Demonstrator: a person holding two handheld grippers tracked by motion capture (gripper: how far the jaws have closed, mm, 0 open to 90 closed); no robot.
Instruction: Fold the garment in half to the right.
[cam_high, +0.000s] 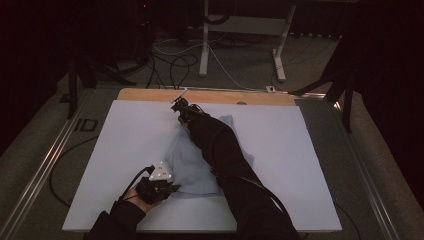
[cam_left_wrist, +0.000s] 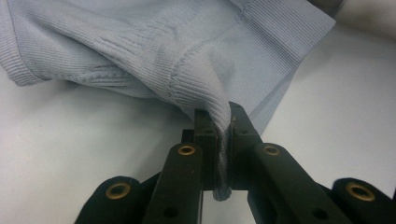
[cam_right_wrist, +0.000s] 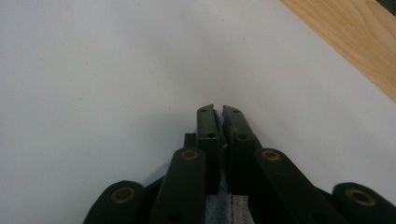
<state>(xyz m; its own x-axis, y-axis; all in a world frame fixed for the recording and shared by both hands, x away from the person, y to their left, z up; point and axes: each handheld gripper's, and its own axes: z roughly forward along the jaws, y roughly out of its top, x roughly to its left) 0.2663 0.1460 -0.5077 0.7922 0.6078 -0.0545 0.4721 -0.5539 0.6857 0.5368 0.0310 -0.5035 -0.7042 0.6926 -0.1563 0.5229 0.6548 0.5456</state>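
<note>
Pale blue knit garment (cam_high: 200, 160) lies mid-surface (cam_high: 125, 145) — left gripper (cam_left_wrist: 223, 122) clamps its near ribbed edge, right gripper (cam_right_wrist: 218, 112) pinches cloth at the far end. Best to pull both evenly, keeping fingers closed — no slack.

pale blue ribbed garment (cam_left_wrist: 154, 51), white table (cam_high: 125, 150) — black tools

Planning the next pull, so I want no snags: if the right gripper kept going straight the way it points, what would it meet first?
Probably nothing soon: ahead of the right gripper, shut on the garment, lies bare white sheet, then the wooden table edge off to one side. Depth is hard to judge.
</note>
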